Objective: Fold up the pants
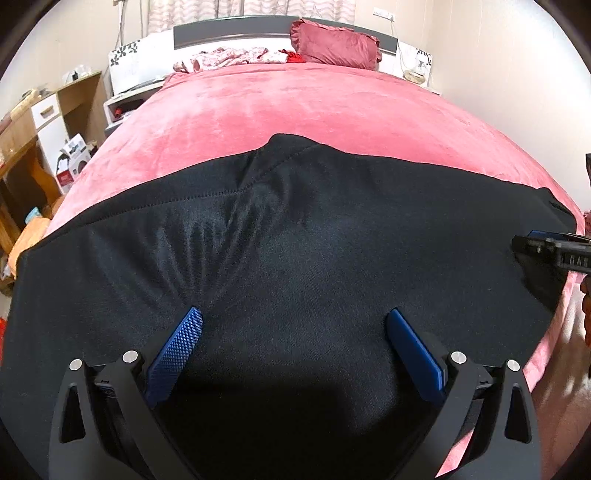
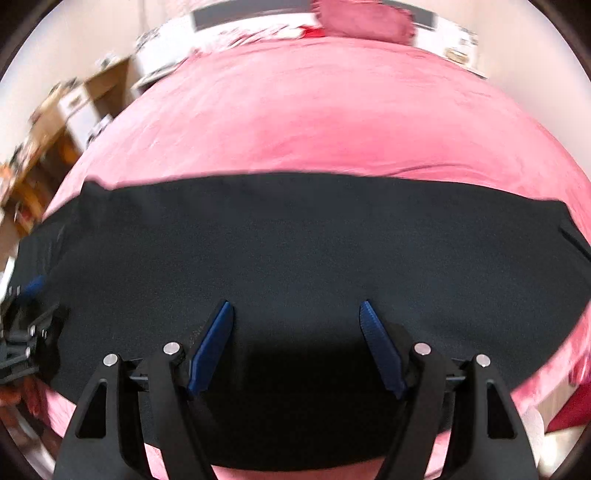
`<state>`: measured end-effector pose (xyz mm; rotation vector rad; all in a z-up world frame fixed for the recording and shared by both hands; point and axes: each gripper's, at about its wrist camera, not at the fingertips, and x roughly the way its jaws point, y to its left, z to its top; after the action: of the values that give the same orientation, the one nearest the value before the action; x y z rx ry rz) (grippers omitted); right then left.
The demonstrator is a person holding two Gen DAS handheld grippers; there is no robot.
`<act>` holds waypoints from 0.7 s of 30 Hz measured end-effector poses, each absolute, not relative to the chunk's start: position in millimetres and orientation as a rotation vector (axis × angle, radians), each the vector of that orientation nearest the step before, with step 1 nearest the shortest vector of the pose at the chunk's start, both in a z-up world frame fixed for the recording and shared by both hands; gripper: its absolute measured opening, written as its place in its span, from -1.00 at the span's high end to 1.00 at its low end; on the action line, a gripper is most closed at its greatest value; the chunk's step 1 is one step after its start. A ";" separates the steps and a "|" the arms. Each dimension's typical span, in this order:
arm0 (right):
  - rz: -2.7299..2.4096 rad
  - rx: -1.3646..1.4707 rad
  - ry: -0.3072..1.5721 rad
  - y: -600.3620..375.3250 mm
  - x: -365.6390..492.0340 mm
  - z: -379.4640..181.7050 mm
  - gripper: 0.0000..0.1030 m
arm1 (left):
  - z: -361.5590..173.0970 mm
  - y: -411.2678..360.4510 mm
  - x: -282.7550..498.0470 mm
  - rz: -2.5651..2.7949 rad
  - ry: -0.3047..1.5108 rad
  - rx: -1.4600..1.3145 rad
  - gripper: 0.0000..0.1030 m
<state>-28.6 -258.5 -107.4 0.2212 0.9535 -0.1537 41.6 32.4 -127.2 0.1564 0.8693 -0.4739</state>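
Black pants (image 1: 295, 229) lie spread flat across the near part of a pink bed cover (image 1: 295, 103), with a seam and a crotch point toward the headboard. My left gripper (image 1: 293, 319) is open just above the fabric, nothing between its blue fingers (image 1: 181, 350). Creases fan out in the cloth from beside the left fingertip. In the right wrist view the pants (image 2: 314, 240) fill the middle. My right gripper (image 2: 295, 308) hangs open over them, empty. Each gripper shows at the edge of the other's view: right gripper (image 1: 554, 251), left gripper (image 2: 26, 321).
A red pillow (image 1: 334, 44) and a crumpled floral cloth (image 1: 229, 59) lie by the headboard (image 1: 236, 35). A wooden desk (image 1: 33, 125) and boxes (image 1: 74, 162) stand on the floor to the left. The bed's near edge (image 2: 554, 373) curves round on the right.
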 end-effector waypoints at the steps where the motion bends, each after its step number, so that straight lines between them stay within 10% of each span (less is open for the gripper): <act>1: -0.184 0.264 0.936 -269.2 -33.9 -104.9 -0.39 | -123.7 35.1 41.5 -0.472 0.865 0.139 -0.92; 21: -0.534 0.582 0.781 -428.1 -86.5 -96.0 -0.22 | -97.2 92.0 61.6 -0.321 0.837 -0.252 -0.92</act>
<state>-86.5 -428.1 -96.0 0.5821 0.7806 -0.5339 61.6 92.0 -97.2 -0.2517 0.8370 -0.3210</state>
